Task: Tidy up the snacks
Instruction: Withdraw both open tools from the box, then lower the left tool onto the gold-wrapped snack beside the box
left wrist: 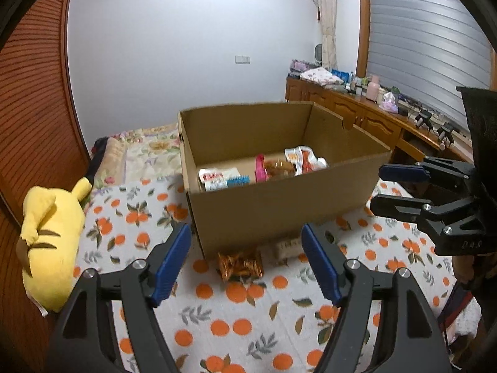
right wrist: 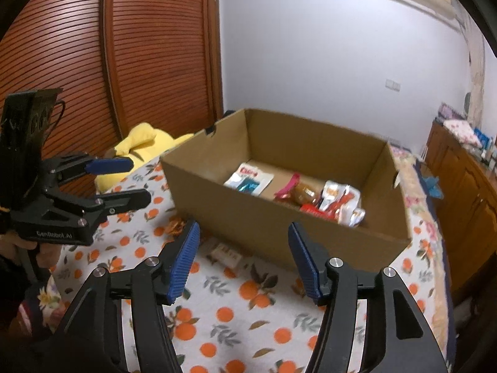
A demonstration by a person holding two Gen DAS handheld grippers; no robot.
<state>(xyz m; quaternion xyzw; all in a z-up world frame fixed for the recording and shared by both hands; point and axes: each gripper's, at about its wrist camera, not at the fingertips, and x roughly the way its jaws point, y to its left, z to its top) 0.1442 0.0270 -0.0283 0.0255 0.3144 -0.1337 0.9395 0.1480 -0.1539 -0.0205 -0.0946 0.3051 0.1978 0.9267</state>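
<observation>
An open cardboard box [left wrist: 279,208] [right wrist: 264,220] stands on the orange-print bedspread. Inside lie several snack packets: a white one [left wrist: 217,178] [right wrist: 250,180], a pink and brown one [left wrist: 273,168] [right wrist: 298,191], and white and red ones [left wrist: 306,157] [right wrist: 340,203]. On the spread before the box lie a golden-wrapped snack [left wrist: 240,264] [right wrist: 175,227] and a small white packet [left wrist: 287,245] [right wrist: 225,253]. My left gripper [left wrist: 247,261] [right wrist: 124,180] is open and empty, just short of the golden snack. My right gripper [right wrist: 243,258] [left wrist: 385,186] is open and empty, near the white packet.
A yellow plush toy [left wrist: 51,236] [right wrist: 143,149] lies at the bed's left edge against a slatted wooden wardrobe [right wrist: 124,46]. A wooden sideboard [left wrist: 366,115] crowded with bottles and cloths runs along the right wall. A folded floral quilt [left wrist: 149,152] lies behind the box.
</observation>
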